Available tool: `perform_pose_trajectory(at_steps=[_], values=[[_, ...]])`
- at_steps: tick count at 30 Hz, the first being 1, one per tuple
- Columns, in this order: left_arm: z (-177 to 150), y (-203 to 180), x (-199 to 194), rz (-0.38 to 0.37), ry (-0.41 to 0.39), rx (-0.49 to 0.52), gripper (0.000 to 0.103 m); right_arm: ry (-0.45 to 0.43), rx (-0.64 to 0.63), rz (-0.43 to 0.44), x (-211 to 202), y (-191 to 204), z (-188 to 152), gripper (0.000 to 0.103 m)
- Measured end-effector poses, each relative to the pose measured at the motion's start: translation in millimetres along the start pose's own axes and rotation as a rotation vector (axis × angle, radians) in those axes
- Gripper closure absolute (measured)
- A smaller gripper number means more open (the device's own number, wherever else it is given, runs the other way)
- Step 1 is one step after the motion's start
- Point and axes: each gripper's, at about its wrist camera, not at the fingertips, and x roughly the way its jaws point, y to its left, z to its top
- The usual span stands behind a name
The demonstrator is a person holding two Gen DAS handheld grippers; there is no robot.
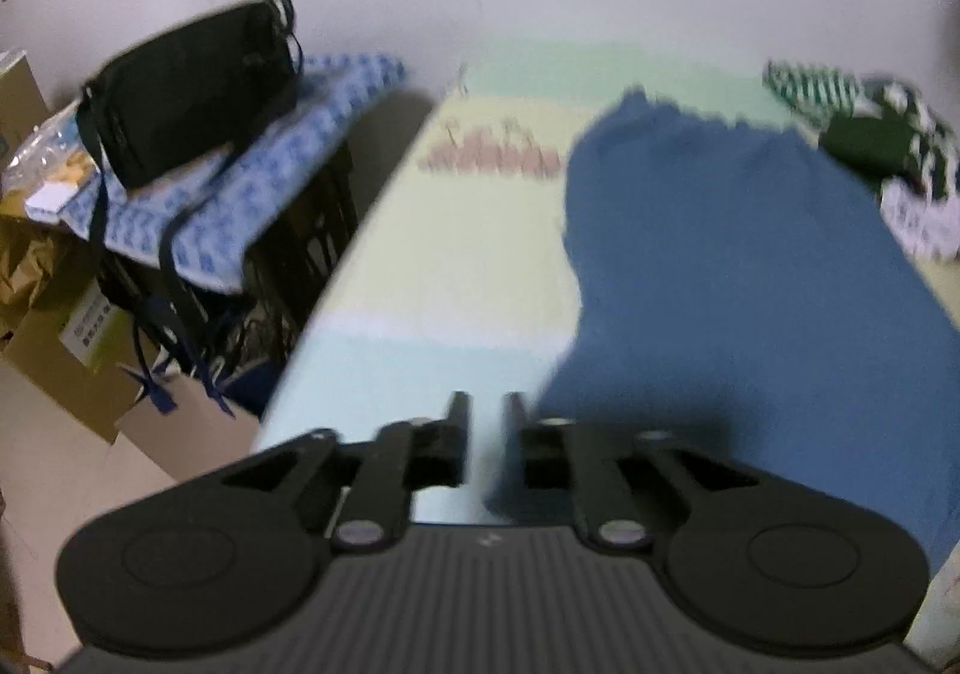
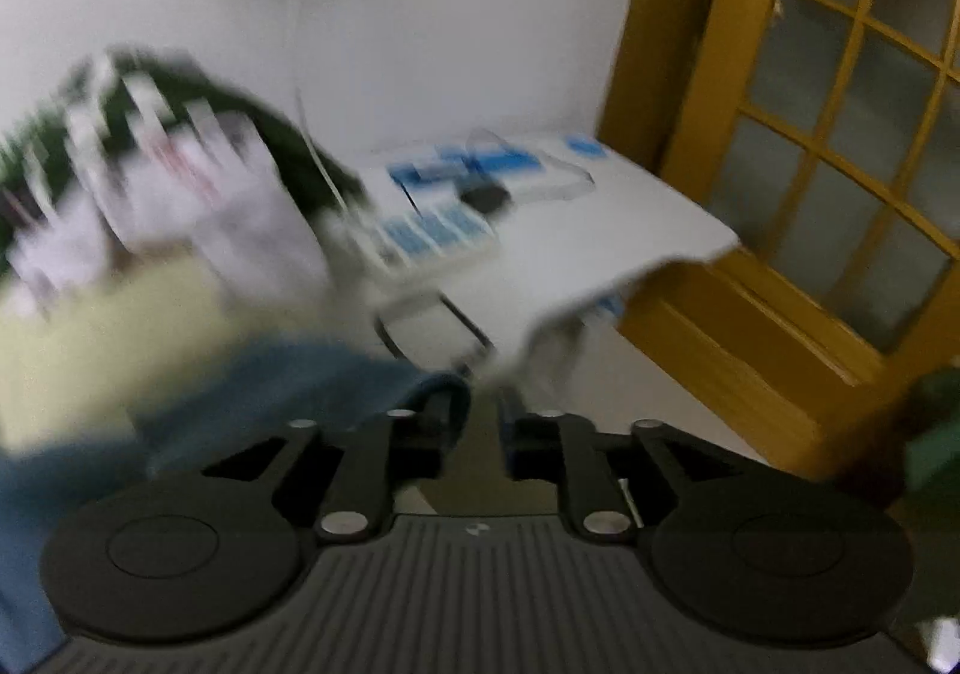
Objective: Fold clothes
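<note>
Blue cloth, a garment (image 1: 744,278), lies spread on the pale green and yellow bed cover (image 1: 456,254) ahead of me, filling the right half of my left wrist view. My left gripper (image 1: 487,404) hangs just above the near edge of the cover, its two black fingers a narrow gap apart with nothing between them; the right finger sits at the edge of the blue cloth, and blur keeps me from telling whether it touches. At the far right corner of the bed a green and white patterned garment (image 1: 870,134) lies in a rumpled heap, apart from the blue one. Left of the bed, a black bag (image 1: 192,92) rests on a blue and white printed cushion (image 1: 264,176) over a dark crate, with cardboard boxes (image 1: 66,356) beside it.

My right wrist view is heavily smeared. My right gripper (image 2: 485,404) also shows a narrow gap, empty as far as I can see, with the blue cloth's edge curling by its left finger. Beyond stand the patterned heap, a white table (image 2: 648,230) carrying blue and white packets (image 2: 438,227), and a wooden glazed door (image 2: 840,134).
</note>
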Motion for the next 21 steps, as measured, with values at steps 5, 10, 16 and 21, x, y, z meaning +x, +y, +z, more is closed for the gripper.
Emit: perform_pose_trajectory(at_steps=[5, 10, 16, 21], values=[[-23.8, -8.8, 23.7, 0.036, 0.073, -0.015, 0.038, -0.049, -0.008, -0.021, -6.8, -6.7, -2.4, 0.034], [-33.3, -19.6, 25.1, -0.001, 0.107, -0.035, 0.041, -0.059, 0.037, 0.147, -9.1, -19.6, 10.0, 0.034], [-28.1, -63.7, -5.1, -0.004, 0.001, 0.144, 0.037, -0.116, -0.434, 0.233, -1.0, 40.8, -3.7, 0.034], [-28.5, -80.5, -4.3, -0.006, 0.002, 0.169, 0.035, -0.077, -0.259, 0.280, 31.0, 44.5, 26.1, 0.066]])
